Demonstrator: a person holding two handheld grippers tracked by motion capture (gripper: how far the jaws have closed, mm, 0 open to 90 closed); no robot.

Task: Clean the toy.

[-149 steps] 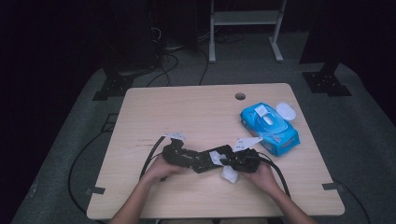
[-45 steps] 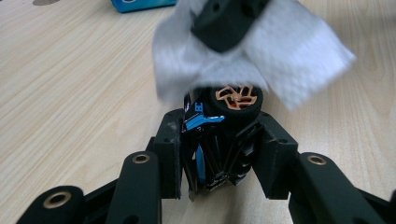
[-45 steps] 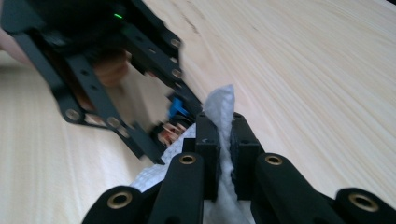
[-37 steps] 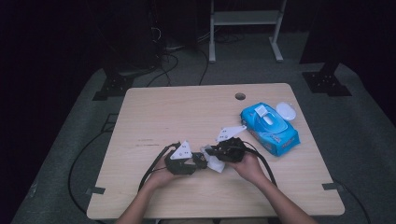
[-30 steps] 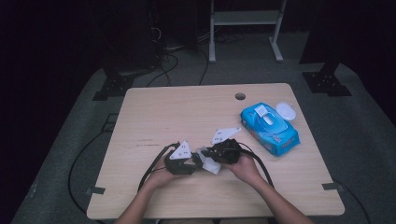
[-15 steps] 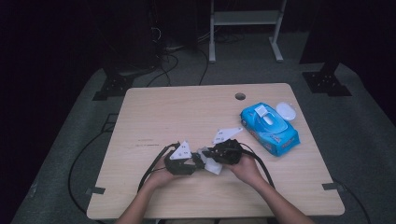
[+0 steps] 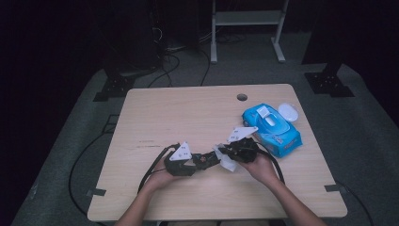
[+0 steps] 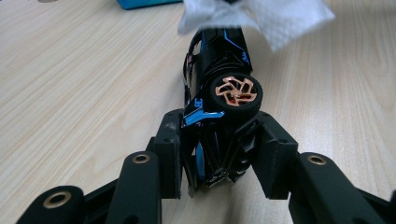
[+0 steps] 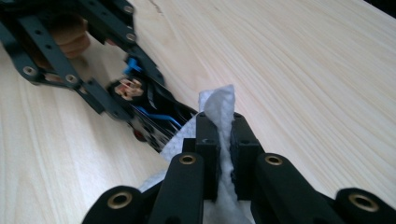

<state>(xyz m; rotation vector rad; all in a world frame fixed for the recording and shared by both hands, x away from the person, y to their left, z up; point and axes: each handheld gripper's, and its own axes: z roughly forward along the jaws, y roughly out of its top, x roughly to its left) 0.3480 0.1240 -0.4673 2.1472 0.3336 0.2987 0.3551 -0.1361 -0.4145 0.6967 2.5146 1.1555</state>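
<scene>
Toy car (image 8: 219, 116), black and blue, sits near the table's (image 7: 188, 113) six o'clock edge, pinched in your left tool (image 8: 219, 156) to steady it; your right tool (image 9: 223, 140), at its three o'clock, clamps a white wipe (image 9: 219, 109), apparently for cleaning

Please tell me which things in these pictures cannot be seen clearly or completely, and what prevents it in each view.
- Toy car, left gripper view: its far end is covered by the white wipe; its clamped end is hidden between the jaws of the left gripper.
- White wipe, right gripper view: its lower part is hidden by the right gripper and cut by the bottom edge.
- Blue wipes pack, high view: its print is too small to read.
</scene>
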